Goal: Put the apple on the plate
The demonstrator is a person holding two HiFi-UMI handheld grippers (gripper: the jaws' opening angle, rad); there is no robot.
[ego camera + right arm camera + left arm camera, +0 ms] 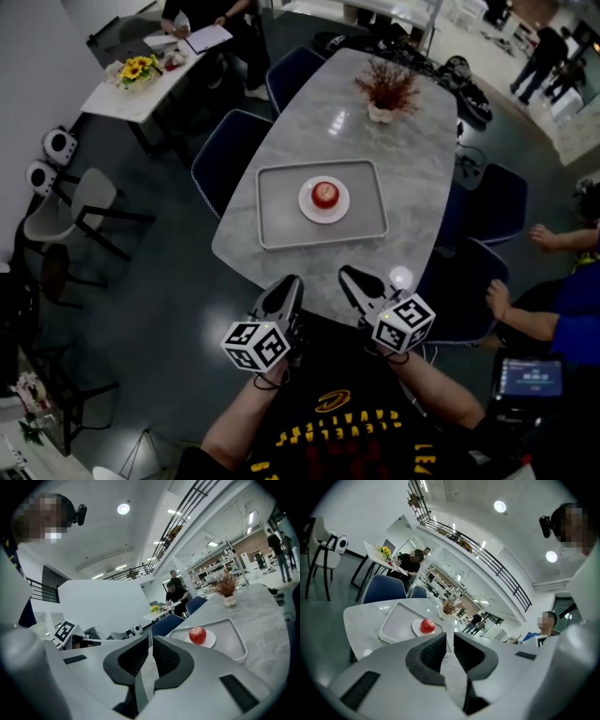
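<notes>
A red apple [324, 194] sits on a small white plate [339, 208] in the middle of a grey tray [276, 217] on the marble table. Both gripper views show the apple [427, 626] [197, 634] on its plate [416, 628] [209, 641] ahead of the jaws. My left gripper [289, 290] and right gripper [353, 278] hang at the table's near edge, well short of the tray. Each has its jaws nearly together with only a thin slit and nothing between them.
A dried-plant vase [383, 105] stands farther along the table [412, 169]. Dark blue chairs [225, 155] line both sides. A seated person's hands [497, 300] are at the right. A second table with flowers [137, 68] is at the far left.
</notes>
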